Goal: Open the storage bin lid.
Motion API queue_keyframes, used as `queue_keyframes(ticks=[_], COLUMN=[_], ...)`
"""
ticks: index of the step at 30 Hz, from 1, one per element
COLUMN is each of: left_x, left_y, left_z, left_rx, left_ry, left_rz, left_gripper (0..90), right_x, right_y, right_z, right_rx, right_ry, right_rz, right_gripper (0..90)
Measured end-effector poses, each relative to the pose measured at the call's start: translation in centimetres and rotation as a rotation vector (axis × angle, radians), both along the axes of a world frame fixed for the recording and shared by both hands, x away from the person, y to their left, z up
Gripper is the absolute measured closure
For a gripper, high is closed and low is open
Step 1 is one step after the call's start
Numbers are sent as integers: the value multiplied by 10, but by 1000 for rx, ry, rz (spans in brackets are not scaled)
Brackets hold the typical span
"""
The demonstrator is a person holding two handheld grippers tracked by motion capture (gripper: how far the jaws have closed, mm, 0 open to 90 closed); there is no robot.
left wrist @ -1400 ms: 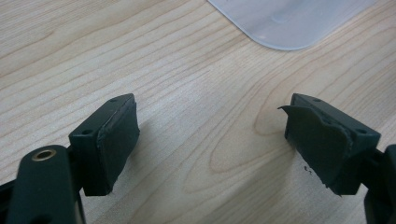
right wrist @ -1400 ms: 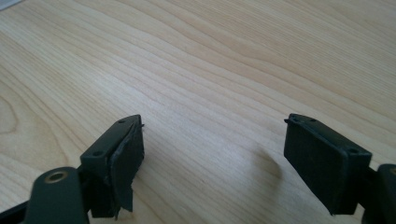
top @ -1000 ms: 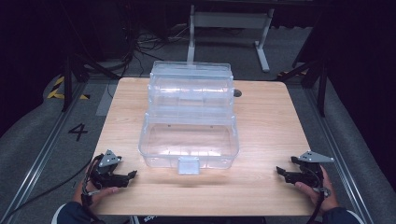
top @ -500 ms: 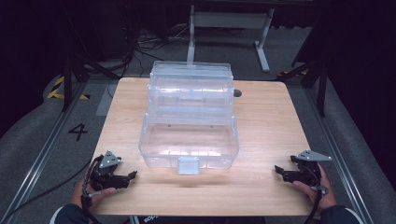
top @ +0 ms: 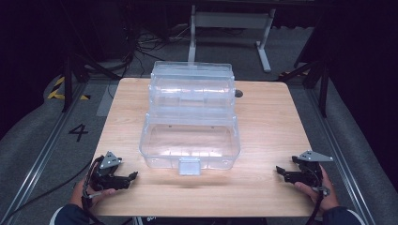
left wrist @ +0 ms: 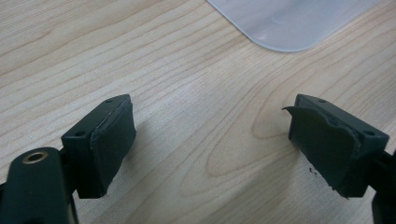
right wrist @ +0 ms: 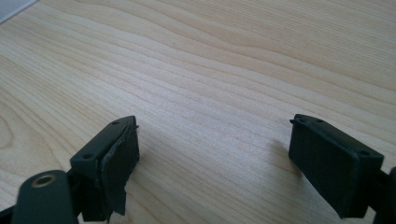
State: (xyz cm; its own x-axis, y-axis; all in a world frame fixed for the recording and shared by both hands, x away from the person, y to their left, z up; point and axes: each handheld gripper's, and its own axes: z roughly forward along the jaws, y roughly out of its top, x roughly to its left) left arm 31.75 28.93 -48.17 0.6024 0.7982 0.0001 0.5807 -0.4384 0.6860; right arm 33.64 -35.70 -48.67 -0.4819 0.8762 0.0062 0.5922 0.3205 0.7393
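Observation:
A clear plastic storage box (top: 190, 124) with a stepped lid and a front latch (top: 189, 165) stands in the middle of the wooden table (top: 263, 126). My left gripper (top: 133, 176) rests near the table's front left corner, held by a hand, its jaws open and pointing right toward the box. In the left gripper view the gripper (left wrist: 210, 126) has only bare wood between its pads, and a corner of the box (left wrist: 289, 23) lies ahead. My right gripper (top: 279, 171) rests at the front right, open, pointing left. The right gripper view shows the gripper (right wrist: 215, 140) over bare wood.
A small dark round spot (top: 238, 93) sits on the table behind the box to the right. A metal stand (top: 230, 21) and cables lie on the dark floor beyond the table. A "4" marking (top: 78, 132) is on the floor at left.

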Motion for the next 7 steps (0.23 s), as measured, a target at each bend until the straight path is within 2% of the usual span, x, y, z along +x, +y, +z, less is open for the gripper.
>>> queue_keyframes(ticks=[7], left_x=[2], left_y=[0], left_z=[0], left_rx=[3], left_ry=[-1], left_rz=[-1], left_gripper=[146], right_x=[0], right_y=[0], right_z=[0], right_rx=[0], right_ry=[0], right_rz=[0], right_gripper=[163])
